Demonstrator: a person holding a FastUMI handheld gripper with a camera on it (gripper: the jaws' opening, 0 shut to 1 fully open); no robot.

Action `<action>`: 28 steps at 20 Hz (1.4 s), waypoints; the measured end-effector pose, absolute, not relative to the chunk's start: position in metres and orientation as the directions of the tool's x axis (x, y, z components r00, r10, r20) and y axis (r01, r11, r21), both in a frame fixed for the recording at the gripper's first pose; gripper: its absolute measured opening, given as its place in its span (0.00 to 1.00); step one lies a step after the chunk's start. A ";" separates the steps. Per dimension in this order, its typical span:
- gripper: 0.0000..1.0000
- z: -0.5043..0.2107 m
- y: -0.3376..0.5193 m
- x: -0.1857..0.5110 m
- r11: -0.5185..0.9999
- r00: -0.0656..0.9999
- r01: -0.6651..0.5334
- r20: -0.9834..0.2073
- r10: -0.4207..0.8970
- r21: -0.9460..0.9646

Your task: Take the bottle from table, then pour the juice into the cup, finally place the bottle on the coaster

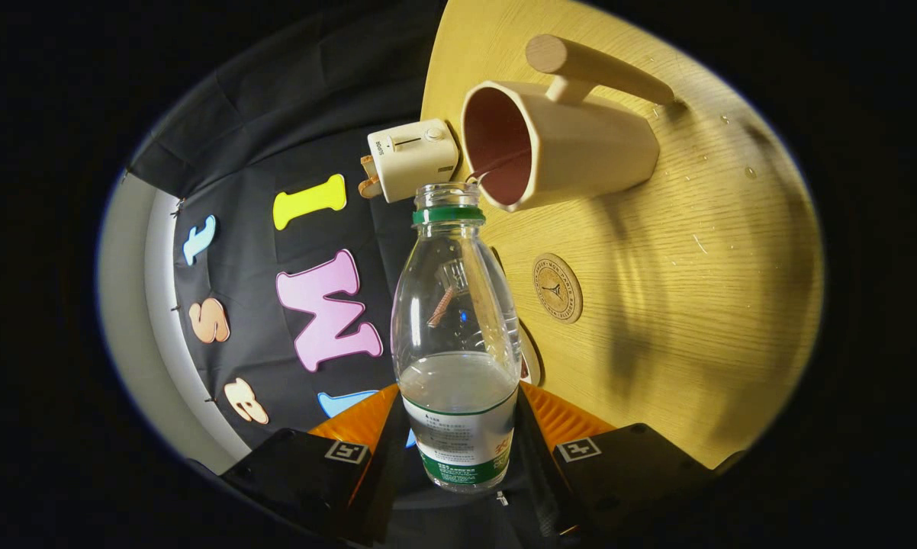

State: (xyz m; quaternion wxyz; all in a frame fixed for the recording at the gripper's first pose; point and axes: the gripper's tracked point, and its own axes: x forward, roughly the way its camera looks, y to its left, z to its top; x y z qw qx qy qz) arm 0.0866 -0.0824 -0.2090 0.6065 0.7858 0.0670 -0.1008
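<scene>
My gripper (458,435) is shut on a clear plastic bottle (458,305), one finger pressing each side of its labelled lower part. The bottle has a green neck ring and no cap, and clear liquid fills the part nearest the fingers. Its open mouth sits just beside the rim of a cream cup (573,145) with a dark red inside and a wooden handle. The cup stands on the round wooden table (718,305), and the whole view is rolled sideways. A round wooden coaster (557,287) lies on the table between the cup and the fingers, right of the bottle.
A small white boxy appliance (413,158) stands at the table's edge beside the cup. The edge of another flat round thing (532,358) peeks out behind the bottle. A few droplets dot the tabletop beyond the cup.
</scene>
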 end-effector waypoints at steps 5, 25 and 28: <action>0.74 -0.210 -0.080 0.086 -0.256 0.971 0.231 -0.240 -0.005 0.939; 0.74 -0.192 -0.080 0.084 -0.352 0.976 0.209 -0.217 0.018 0.912; 0.74 -0.190 -0.080 0.083 -0.367 0.976 0.209 -0.216 0.021 0.907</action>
